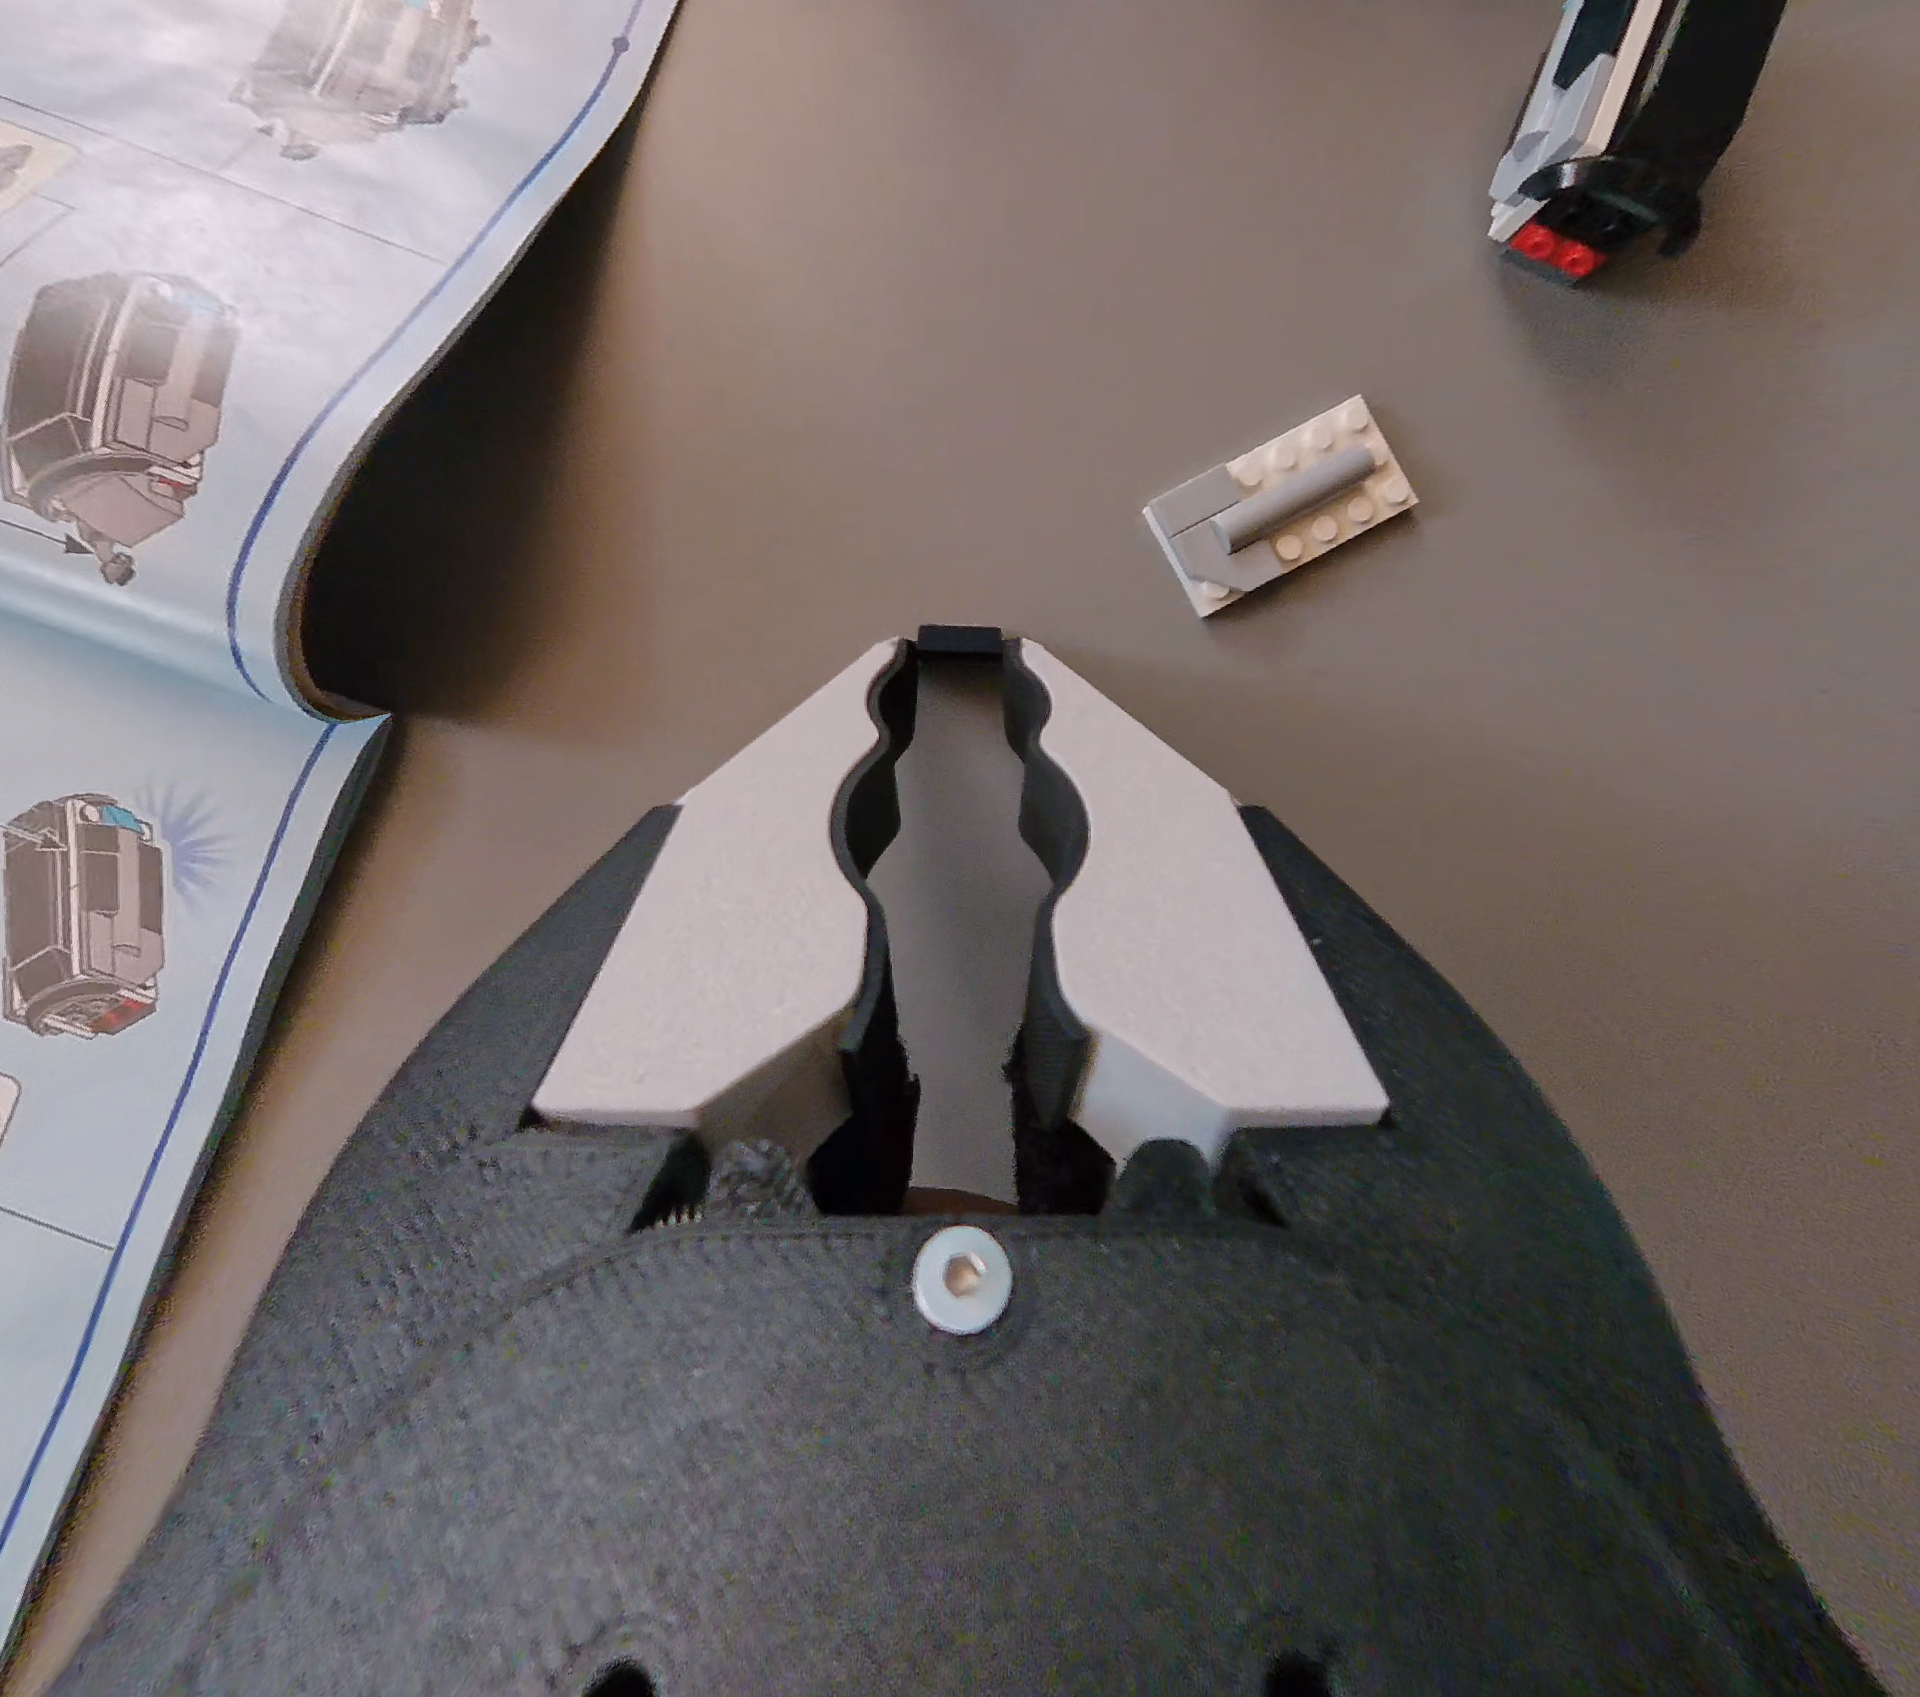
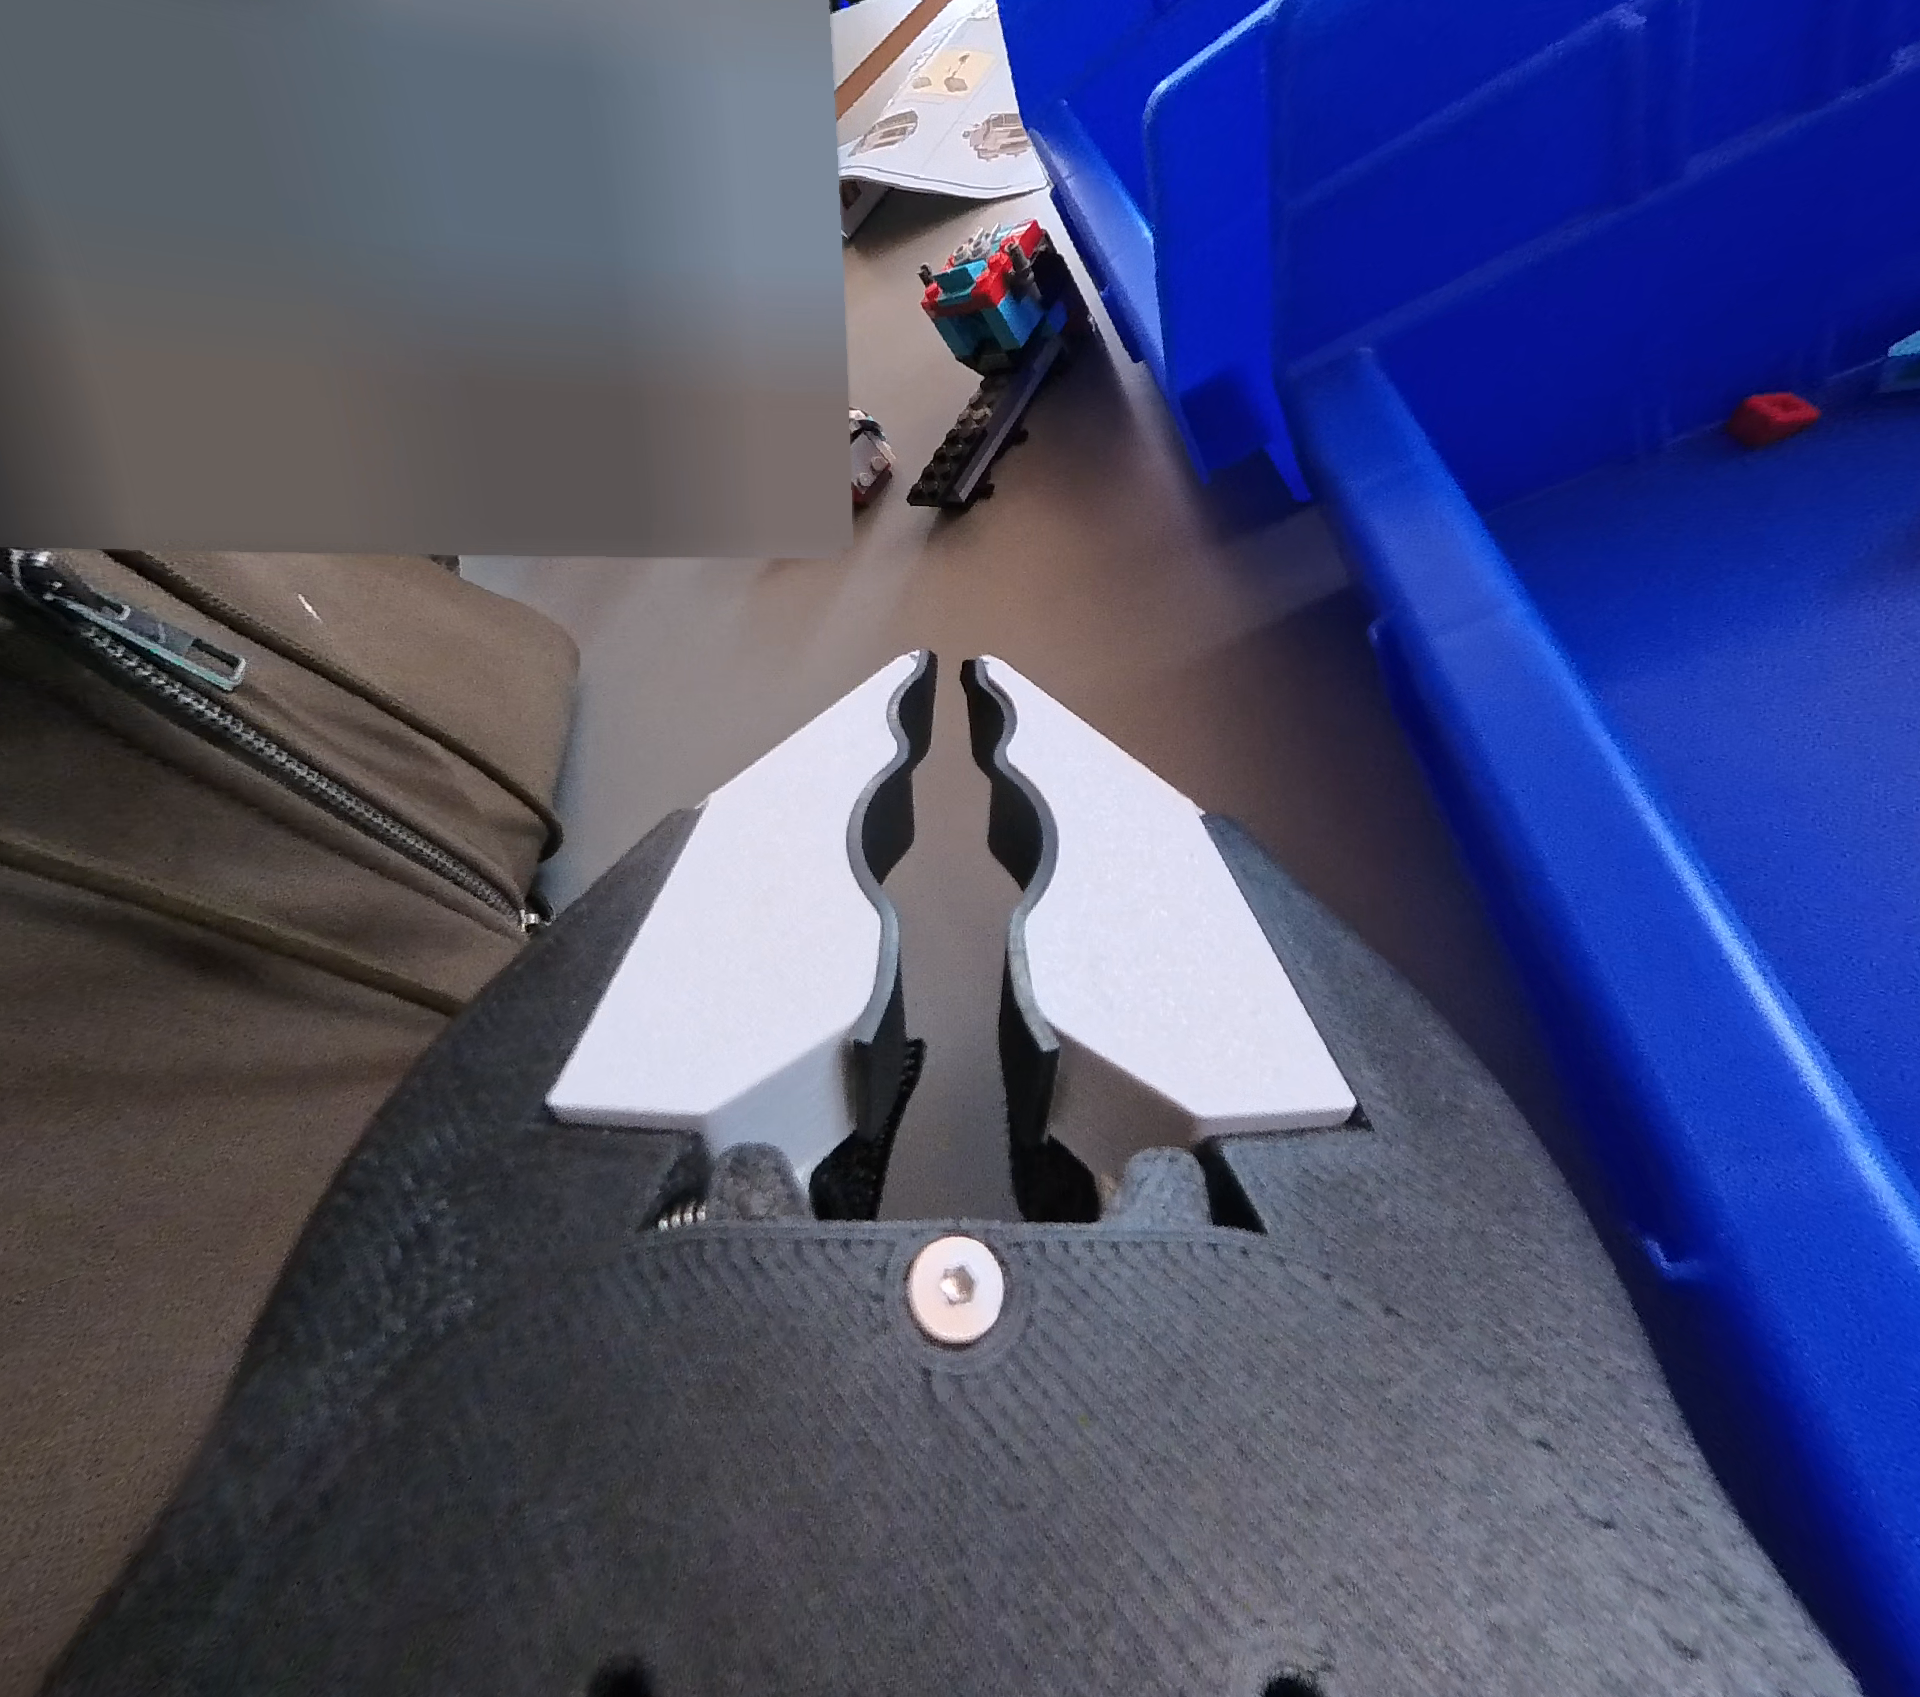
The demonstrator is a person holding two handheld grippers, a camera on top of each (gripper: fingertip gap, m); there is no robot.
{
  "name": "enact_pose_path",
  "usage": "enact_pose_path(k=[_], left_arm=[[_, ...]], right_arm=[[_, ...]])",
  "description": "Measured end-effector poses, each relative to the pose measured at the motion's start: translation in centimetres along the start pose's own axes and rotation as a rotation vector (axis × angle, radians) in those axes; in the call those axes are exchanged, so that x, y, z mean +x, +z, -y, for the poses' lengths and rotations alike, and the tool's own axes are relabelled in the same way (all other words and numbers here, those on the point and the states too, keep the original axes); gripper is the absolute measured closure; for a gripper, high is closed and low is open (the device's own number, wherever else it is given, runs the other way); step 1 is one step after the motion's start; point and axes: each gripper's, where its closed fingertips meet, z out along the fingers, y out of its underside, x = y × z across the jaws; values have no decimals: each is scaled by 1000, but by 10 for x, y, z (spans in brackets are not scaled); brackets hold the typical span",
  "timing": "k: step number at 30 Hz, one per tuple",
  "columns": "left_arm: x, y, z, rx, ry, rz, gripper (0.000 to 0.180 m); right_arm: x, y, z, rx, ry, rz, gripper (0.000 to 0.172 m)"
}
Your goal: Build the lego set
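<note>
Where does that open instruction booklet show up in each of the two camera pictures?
Left wrist view: the instruction booklet fills the left edge, pages curling off the table.
Right wrist view: it lies small and far off, top centre, left of the blue bins.
Shared landmark: the grey-brown table.

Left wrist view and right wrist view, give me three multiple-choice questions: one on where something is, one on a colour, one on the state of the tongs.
1. In the left wrist view, where does the open instruction booklet lie?
A. left of the tongs
B. right of the tongs
C. inside a bin

2. What colour are the storage bins in the right wrist view?
A. green
B. blue
C. yellow

3. What do the left tongs have at their tips?
A. nothing
B. a red brick
C. a small black piece

Answers: 1 A, the pages fill the left edge; 2 B, both bins are blue; 3 C, a black piece spans the fingertips.
</note>
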Motion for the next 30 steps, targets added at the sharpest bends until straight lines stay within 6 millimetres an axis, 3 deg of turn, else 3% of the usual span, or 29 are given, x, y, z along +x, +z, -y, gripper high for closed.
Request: enact_pose_path(k=[8,19,23,30], left_arm=[[2,-4,6,27,0,16,156],[16,-30,34,154,1,113,145],[36,-31,48,242,-6,130,142],[98,-13,49,325,-47,81,139]], right_arm=[[-1,-1,1,8,-7,5,165],[-5,-2,2,15,-24,21,165],[-6,-2,1,13,-34,24,164],[-8,-5,3,37,-73,2,164]])
